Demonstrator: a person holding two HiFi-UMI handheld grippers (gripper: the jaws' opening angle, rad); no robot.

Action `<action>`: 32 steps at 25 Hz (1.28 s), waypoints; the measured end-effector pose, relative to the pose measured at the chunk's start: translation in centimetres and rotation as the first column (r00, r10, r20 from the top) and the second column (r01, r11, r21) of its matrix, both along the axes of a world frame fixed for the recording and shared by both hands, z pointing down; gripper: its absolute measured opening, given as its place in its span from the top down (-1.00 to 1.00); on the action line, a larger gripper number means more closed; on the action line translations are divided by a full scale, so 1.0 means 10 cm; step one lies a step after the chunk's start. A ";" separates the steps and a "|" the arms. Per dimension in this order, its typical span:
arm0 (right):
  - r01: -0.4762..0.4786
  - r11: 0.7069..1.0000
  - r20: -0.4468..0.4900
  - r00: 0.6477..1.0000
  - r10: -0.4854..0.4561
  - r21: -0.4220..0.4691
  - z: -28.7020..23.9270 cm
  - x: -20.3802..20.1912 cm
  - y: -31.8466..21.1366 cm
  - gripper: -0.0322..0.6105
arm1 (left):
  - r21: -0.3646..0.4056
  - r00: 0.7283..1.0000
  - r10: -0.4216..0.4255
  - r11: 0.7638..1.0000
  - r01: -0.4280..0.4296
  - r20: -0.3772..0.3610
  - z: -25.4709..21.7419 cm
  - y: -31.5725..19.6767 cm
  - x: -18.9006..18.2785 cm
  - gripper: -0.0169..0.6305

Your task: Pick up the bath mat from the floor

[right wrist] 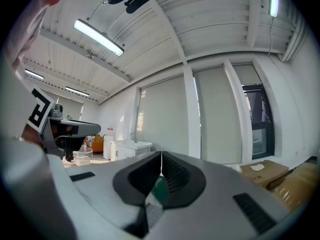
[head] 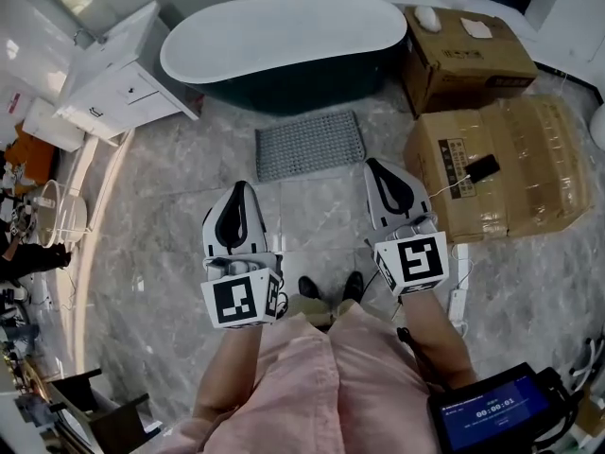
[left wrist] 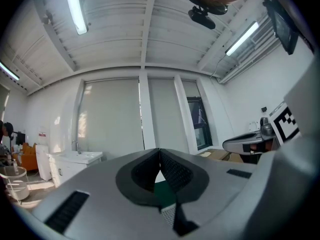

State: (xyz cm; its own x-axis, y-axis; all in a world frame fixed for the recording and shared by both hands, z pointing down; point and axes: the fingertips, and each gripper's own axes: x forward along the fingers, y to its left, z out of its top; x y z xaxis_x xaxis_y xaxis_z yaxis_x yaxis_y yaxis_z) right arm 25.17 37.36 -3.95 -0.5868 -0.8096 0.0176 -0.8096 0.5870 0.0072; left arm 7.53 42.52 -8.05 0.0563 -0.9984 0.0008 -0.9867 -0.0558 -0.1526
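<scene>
1. The bath mat [head: 310, 144], grey and ribbed, lies flat on the marble floor [head: 170, 253], just in front of the dark bathtub [head: 284, 50] and ahead of the person's shoes.
2. Cardboard boxes [head: 492, 159] stand to its right and a white cabinet [head: 123, 78] to its left; neither touches the mat.
3. The left gripper [head: 242, 189] and the right gripper [head: 378, 170] are held level, well above the mat, one on each side.
4. In both gripper views the jaws are pressed together with nothing between them.
5. I judge this is the approach step; nothing is grasped yet.
6. The next move probably calls for parting the jaws, lowering both grippers to the near edge of the mat, and pinching this thin edge off the floor.
</scene>
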 end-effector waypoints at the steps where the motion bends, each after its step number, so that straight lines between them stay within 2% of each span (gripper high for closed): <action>1: -0.003 1.000 0.008 1.000 0.003 -0.011 0.03 0.03 -0.04 0.84 | -0.007 1.000 -0.013 1.000 0.013 0.007 0.00 0.00 -0.02 0.87; 6: -0.015 0.999 0.036 0.999 0.016 -0.045 0.11 0.08 -0.17 0.84 | -0.044 0.997 -0.071 0.996 0.072 0.032 0.02 -0.02 -0.20 0.87; 12: -0.016 0.998 0.039 0.999 0.018 -0.060 0.21 0.06 -0.31 0.84 | -0.036 0.996 -0.091 0.995 0.092 0.022 0.07 -0.16 -0.31 0.87; 20: -0.017 0.998 0.016 1.000 0.018 -0.067 0.22 -0.31 -0.61 0.84 | -0.042 0.997 -0.078 0.996 0.077 -0.027 0.24 -0.50 -0.69 0.87; 28: -0.019 1.000 -0.024 1.000 0.018 -0.023 0.02 -0.86 -1.01 0.84 | 0.027 0.996 -0.055 0.998 0.057 -0.077 0.04 -1.01 -1.26 0.87; 32: -0.049 0.999 -0.030 0.998 0.049 0.007 -0.11 -1.05 -1.15 0.84 | 0.057 0.997 -0.028 0.998 0.033 -0.078 -0.04 -1.20 -1.52 0.87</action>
